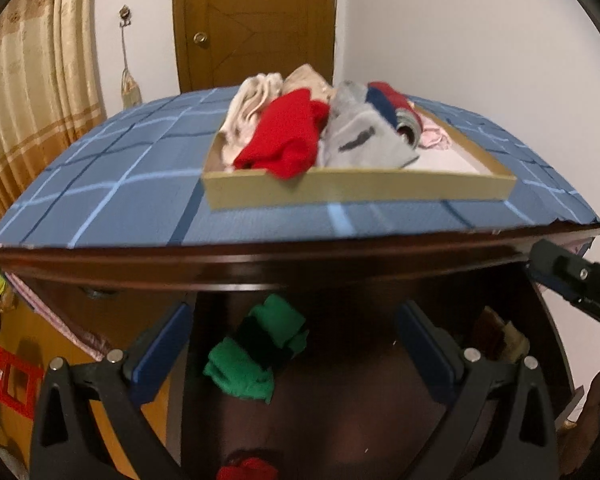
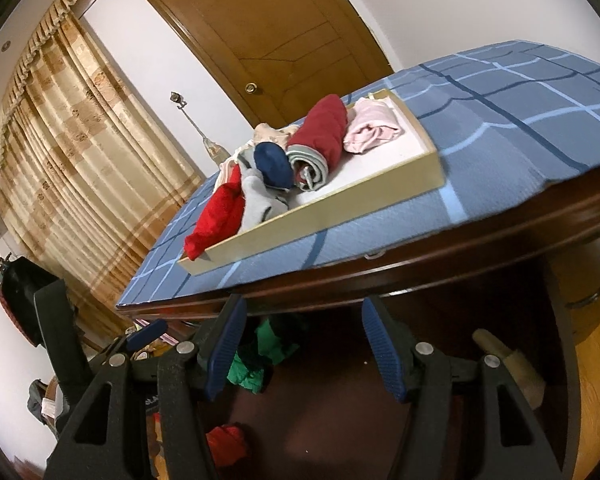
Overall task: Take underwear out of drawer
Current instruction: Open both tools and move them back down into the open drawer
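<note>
Room: bedroom with a wooden door (image 1: 256, 20), gold curtains (image 1: 32, 92) at left, and a dark dresser topped by a blue checked cloth (image 1: 112, 184).
Tray: a shallow tray (image 1: 356, 190) on the cloth holds rolled underwear, the red roll (image 1: 284, 140) nearest.
Drawer: the open dark drawer (image 1: 340, 400) below still holds a green piece (image 1: 256, 348) and a red piece (image 1: 246, 470).
Left gripper (image 1: 292, 344): jaws wide, empty, aimed at the green piece.
Right gripper (image 2: 304, 346): jaws apart, empty, just above the drawer.
Progress: judging by the tray, mostly done; two pieces visibly remain.
</note>
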### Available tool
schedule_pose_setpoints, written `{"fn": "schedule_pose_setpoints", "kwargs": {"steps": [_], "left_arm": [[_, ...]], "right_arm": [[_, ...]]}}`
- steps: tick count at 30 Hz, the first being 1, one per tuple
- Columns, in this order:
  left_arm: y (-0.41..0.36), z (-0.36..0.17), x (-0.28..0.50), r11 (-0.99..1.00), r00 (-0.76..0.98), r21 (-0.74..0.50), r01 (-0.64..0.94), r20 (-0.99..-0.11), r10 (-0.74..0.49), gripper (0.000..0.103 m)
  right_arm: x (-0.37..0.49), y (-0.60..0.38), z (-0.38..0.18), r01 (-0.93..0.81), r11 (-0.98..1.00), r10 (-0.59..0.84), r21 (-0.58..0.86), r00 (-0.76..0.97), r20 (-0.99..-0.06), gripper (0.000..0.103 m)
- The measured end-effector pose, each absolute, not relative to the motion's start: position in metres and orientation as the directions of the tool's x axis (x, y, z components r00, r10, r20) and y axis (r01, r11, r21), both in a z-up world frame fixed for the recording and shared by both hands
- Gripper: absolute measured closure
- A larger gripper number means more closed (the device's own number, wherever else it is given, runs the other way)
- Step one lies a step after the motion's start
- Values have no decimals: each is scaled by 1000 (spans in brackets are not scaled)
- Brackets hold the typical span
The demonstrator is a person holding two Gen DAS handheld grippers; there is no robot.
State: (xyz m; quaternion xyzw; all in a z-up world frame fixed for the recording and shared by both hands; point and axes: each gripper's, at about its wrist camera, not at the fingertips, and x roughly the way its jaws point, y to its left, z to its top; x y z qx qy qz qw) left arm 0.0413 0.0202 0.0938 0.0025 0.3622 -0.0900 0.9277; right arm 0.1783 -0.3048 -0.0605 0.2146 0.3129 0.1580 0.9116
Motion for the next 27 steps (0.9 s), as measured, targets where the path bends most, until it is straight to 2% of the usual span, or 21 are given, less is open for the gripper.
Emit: {"fn": "schedule_pose_setpoints", "kwargs": {"steps": [15,27], "left_arm": [[67,55,11,988,652,-70,137,-744,-143,0],[64,50,18,983,621,-69,173,-766,-163,0]], "right_arm": [[152,-323,-85,-99,885,378,456,724,-578,40],[121,-344,-104,-53,922,314,384,681,-661,40]]}}
